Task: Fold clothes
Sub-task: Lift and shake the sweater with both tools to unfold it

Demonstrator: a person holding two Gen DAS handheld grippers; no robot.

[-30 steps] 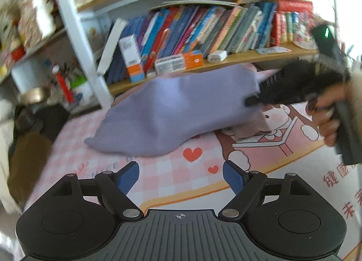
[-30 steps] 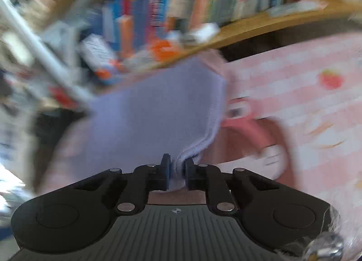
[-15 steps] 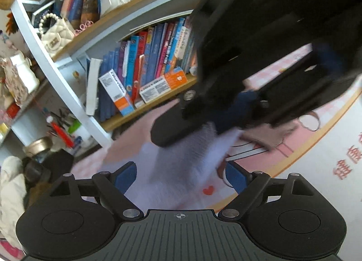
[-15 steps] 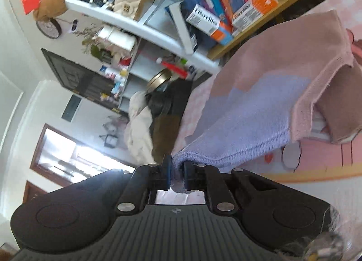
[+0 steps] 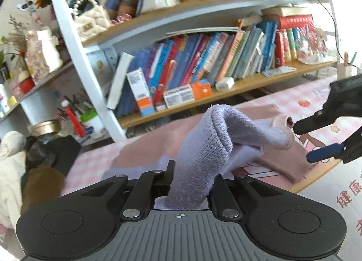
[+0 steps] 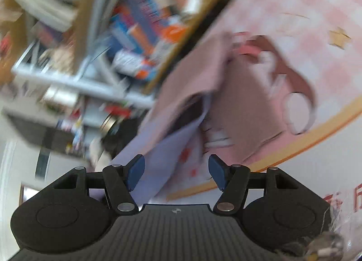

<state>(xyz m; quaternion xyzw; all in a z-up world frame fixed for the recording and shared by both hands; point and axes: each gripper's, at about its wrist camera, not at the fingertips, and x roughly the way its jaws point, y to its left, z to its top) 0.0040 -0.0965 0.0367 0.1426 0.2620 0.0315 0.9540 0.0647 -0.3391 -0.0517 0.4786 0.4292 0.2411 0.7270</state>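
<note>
The left hand-held gripper (image 5: 191, 181) is clamping a bunched fold of the lilac-and-pink knitted sweater (image 5: 217, 134), which is arching up from its closed fingers and draping down onto the bench (image 5: 328, 184) in front of the bookshelf (image 5: 226, 93). The right hand-held gripper (image 6: 176, 170) is hanging with its fingers spread, gripping nothing, just beside the sweater's far edge from the bookshelf. Open pink cloth is lying beyond that edge. The right wrist view is blurring heavily, so the sweater's hem (image 6: 181, 129) is hard to trace. Books (image 5: 203, 64) and boxes are crowding the bookshelf right behind the sweater.
</note>
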